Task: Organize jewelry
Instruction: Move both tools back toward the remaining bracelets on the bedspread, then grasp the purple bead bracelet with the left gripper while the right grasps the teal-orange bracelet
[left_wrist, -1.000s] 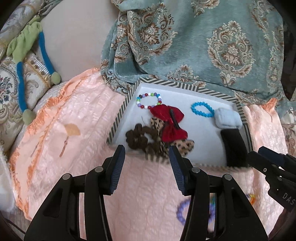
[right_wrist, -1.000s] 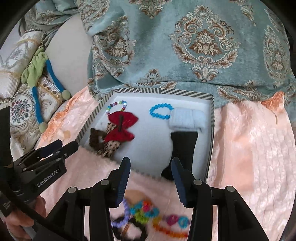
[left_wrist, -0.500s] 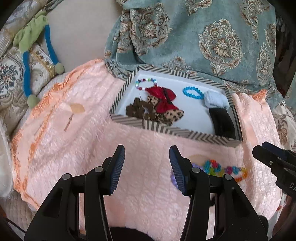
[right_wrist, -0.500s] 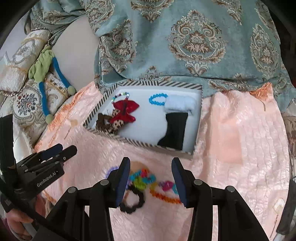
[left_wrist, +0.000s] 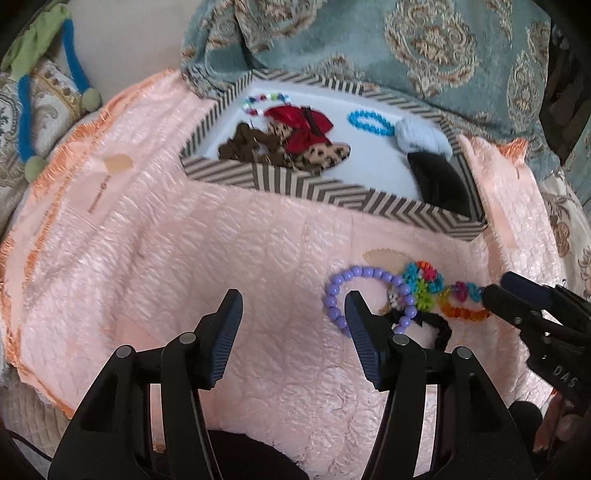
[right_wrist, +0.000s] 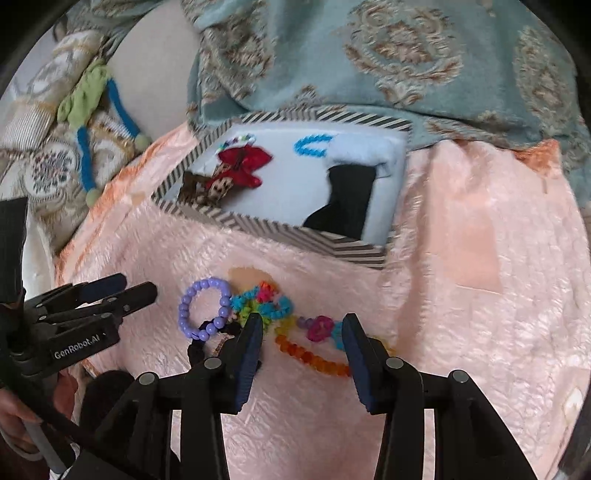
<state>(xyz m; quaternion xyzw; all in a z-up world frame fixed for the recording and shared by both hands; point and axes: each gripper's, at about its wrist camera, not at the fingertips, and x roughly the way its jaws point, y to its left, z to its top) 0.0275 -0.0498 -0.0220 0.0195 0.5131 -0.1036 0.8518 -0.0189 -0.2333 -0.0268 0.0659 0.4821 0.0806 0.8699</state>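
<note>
Bracelets (right_wrist: 207, 314) lie on the blanket (right_wrist: 461, 332), before the box (right_wrist: 280, 227).

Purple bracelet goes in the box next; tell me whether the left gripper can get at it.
Probably yes: the left gripper, jaws opening and empty, hovers beside the purple bracelet; only its far side tangles with other pieces.

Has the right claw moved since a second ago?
Yes. The right claw has pulled back from the striped box and now hovers over the loose beads on the pink blanket.
</note>
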